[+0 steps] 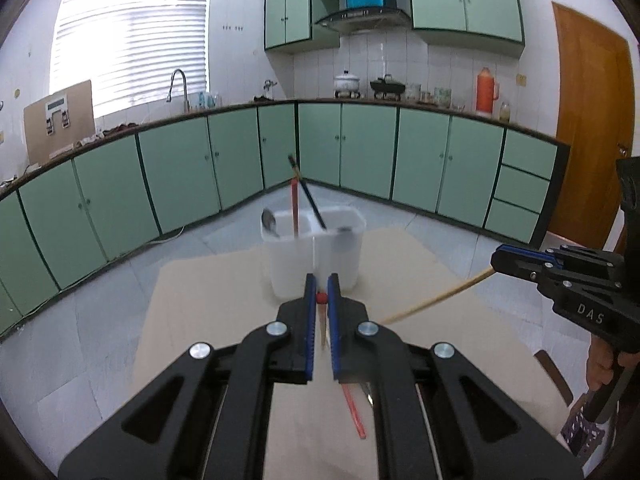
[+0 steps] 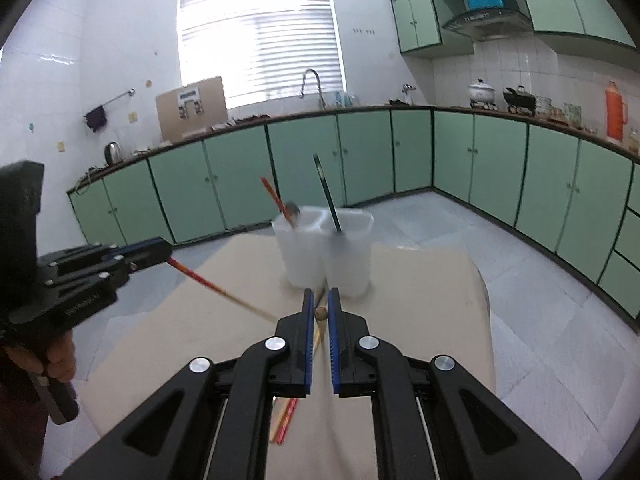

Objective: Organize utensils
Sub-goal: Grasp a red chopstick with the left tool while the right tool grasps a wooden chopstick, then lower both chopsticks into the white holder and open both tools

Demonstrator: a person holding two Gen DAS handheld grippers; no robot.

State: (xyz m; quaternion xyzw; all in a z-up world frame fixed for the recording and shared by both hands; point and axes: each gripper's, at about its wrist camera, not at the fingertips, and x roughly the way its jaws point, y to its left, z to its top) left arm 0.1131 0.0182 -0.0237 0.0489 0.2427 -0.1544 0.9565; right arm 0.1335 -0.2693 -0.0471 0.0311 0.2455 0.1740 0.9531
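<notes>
- Left wrist view: your left gripper [image 1: 321, 286] was clamped on a red chopstick [image 1: 321, 298]; its red end showed between the blue pads, and the holder stood just beyond the tips.
- The white divided holder [image 1: 344, 256] stood on the beige table [image 1: 208, 312]; a spoon [image 1: 269, 222] and a red-handled stick [image 1: 295, 210] stood in its left compartment; a dark chopstick [image 1: 308, 196] leaned into the right one.
- Your right gripper [image 1: 496, 261] sat at the right edge, closed on a pale wooden chopstick [image 1: 436, 299]; another red chopstick [image 1: 354, 412] lay on the table under your left gripper.
- Right wrist view: your right gripper [image 2: 321, 300] pinched the wooden chopstick [image 2: 321, 313] between its pads; the holder [image 2: 348, 264] stood just ahead.
- Your left gripper [image 2: 166, 250] at the left gripped the red chopstick [image 2: 208, 284], which slanted toward the table [image 2: 420, 312]; loose chopsticks [image 2: 284, 420] lay below.
</notes>
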